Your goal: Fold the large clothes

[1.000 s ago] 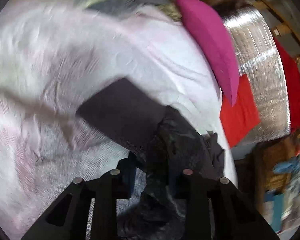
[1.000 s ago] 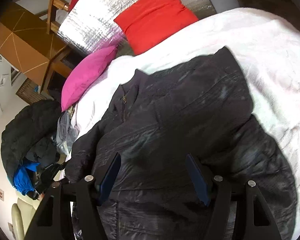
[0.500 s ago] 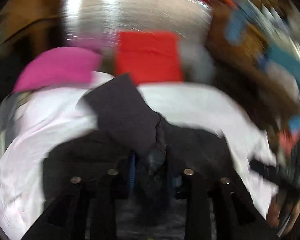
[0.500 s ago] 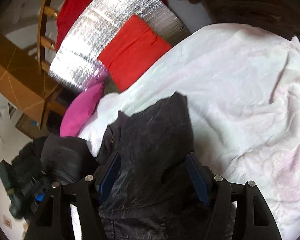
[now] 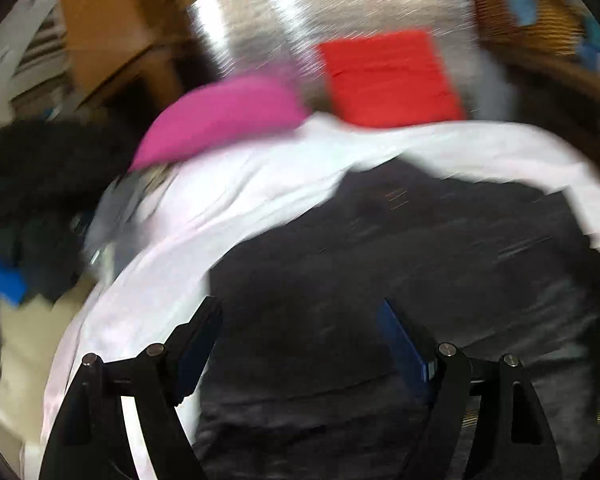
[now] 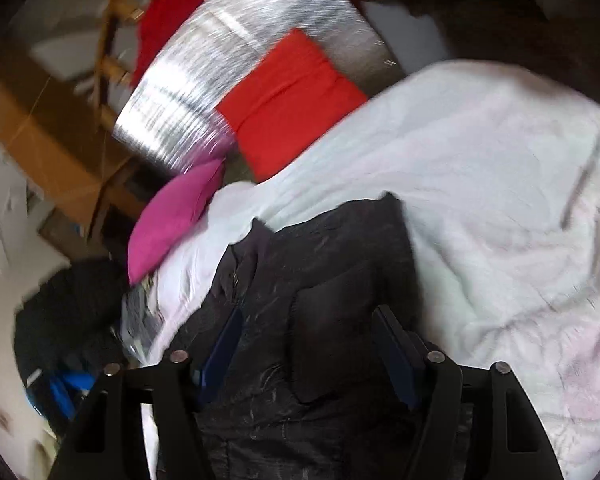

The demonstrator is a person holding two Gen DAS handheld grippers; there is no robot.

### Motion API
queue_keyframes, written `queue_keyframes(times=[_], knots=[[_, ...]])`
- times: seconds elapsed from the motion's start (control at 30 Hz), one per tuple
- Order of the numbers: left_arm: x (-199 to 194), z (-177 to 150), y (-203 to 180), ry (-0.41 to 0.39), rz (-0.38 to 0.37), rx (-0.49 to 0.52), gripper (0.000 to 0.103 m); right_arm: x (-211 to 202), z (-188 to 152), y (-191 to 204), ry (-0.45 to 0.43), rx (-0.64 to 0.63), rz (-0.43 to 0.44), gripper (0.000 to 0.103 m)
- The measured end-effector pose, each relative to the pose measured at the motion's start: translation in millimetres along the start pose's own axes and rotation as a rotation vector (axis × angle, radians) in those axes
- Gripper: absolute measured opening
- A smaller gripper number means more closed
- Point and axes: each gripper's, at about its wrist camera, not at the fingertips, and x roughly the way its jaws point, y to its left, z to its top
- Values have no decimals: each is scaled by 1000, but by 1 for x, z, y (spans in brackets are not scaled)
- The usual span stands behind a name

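Note:
A black padded jacket (image 5: 420,240) lies folded narrow on a white blanket (image 5: 260,184) that covers a bed. My left gripper (image 5: 300,320) hangs over the jacket's near part. Its jaws are opening wide and nothing is pinched between them. In the right wrist view the jacket (image 6: 332,264) runs lengthwise with its collar towards the pillows. My right gripper (image 6: 308,324) straddles it. Its jaws are closing, with jacket fabric between the fingers, and I see neither pad pressing on it. The left wrist view is blurred.
A pink pillow (image 6: 172,216) and a red cushion (image 6: 288,100) lean on a silver foil pad (image 6: 220,60) at the bed's head. A dark heap of clothes (image 6: 68,300) lies left of the bed by wooden furniture (image 6: 32,140). The white blanket (image 6: 500,200) is bare to the right.
My left gripper has let go of the black fabric it pinched, spread its jaws and rolled round towards the bed's head. The jacket went from spread out to folded narrow. The right jaws narrowed slightly.

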Motion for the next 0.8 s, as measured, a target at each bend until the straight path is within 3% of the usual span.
queue_keyframes(times=[0.07,0.2,0.3,0.37,0.43,0.5,0.6,0.7,0.8], knots=[[21,-15,22,67,49,-58,81,10,-6,16,22,-71,-14,55],[60,-45,34,186,-5,-87,81,47,-24,32,131,-150,-92,55],[60,-45,39,177,-38,-69,82,79,-38,24,264,-193,-189,53],[57,-39,50,180,-82,-107,82,77,-40,29,247,-238,-202,53],[55,-34,59,154,-100,-145,82,69,-36,29,231,-210,-186,53],[47,-30,69,120,-105,-171,82,58,-31,28,187,-168,-118,53],[51,-19,85,102,-71,-206,82,53,-28,33,149,-165,-57,53],[71,-22,95,166,-4,-225,82,69,-38,50,212,-198,-31,53],[98,-31,95,263,-69,-239,83,92,-54,57,316,-242,-73,54]])
